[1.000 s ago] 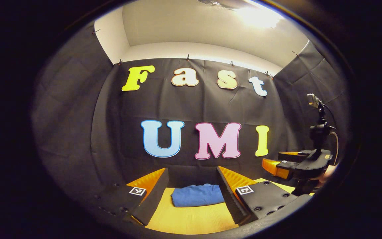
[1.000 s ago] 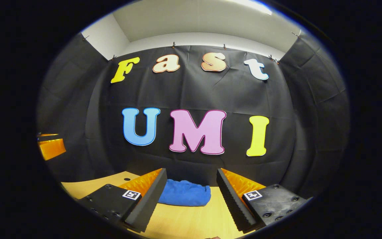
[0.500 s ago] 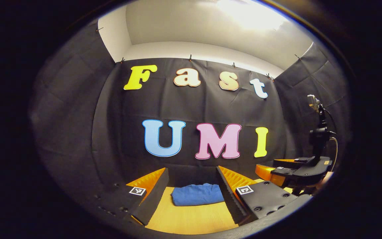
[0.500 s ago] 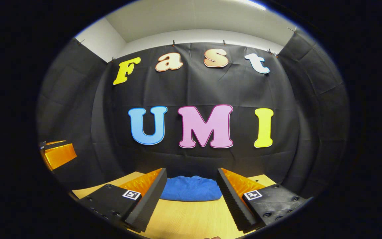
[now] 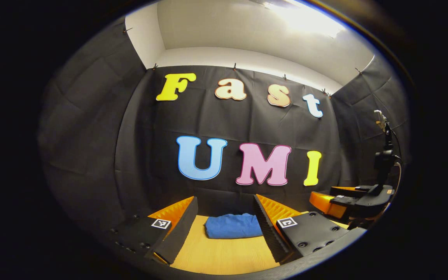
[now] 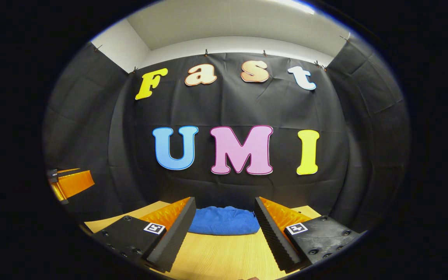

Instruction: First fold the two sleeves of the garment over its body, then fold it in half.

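a: start at the left claw (image 5: 226,217). its jaws stand wide apart, gripping nothing and touching nothing. the right claw (image 6: 224,217) is just as wide and just as empty.

b: and beyond them?

a: between each pair of fingers lies the soft blue cloth garment (image 5: 232,226), already a compact folded bundle, resting on the pale wooden bench (image 5: 224,256) near the black cloth wall. in the right gripper view the bundle (image 6: 224,221) sits well ahead of the fingertips, apart from them.

b: what has changed over the last second?

a: little. both claws have drifted a touch, so the bundle sits more central in the right gripper view than it did. the garment itself keeps its shape. in the left gripper view the right claw (image 5: 327,204) hangs off at the side, above the bench.

b: meaning for the task?

a: i judge the sleeves and the half fold are done, and the claws are backed off with the work let go.
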### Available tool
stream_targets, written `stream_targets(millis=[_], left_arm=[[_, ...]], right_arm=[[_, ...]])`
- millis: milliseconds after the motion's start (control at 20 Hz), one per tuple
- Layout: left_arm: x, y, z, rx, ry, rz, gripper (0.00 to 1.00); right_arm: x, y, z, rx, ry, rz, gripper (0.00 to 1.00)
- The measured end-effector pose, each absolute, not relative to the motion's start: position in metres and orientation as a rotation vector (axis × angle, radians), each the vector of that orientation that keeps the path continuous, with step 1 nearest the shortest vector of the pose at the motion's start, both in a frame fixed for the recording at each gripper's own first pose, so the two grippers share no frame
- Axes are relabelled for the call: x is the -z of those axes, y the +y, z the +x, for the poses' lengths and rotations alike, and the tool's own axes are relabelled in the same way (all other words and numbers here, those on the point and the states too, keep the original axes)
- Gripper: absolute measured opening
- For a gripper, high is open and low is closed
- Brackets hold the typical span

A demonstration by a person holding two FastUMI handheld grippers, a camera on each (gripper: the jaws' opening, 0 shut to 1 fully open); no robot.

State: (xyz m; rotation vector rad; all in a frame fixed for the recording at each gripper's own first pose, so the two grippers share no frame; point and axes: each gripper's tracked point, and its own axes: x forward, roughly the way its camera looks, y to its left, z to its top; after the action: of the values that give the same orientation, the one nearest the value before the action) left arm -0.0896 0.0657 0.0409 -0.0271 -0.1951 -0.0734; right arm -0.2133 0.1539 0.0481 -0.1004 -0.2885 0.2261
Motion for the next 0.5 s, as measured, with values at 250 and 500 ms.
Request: stream_targets(millis=[250, 500], left_arm=[[-0.013, 0.078, -0.092, 0.029, -0.097, -0.019, 0.81], [-0.008, 0.074, -0.090, 0.044, -0.073, -0.083, 0.81]], right_arm=[[-0.045, 0.145, -0.223, -0.204, -0.282, -0.110, 0.96], [-0.043, 0.131, -0.230, -0.181, -0.277, -0.124, 0.93]])
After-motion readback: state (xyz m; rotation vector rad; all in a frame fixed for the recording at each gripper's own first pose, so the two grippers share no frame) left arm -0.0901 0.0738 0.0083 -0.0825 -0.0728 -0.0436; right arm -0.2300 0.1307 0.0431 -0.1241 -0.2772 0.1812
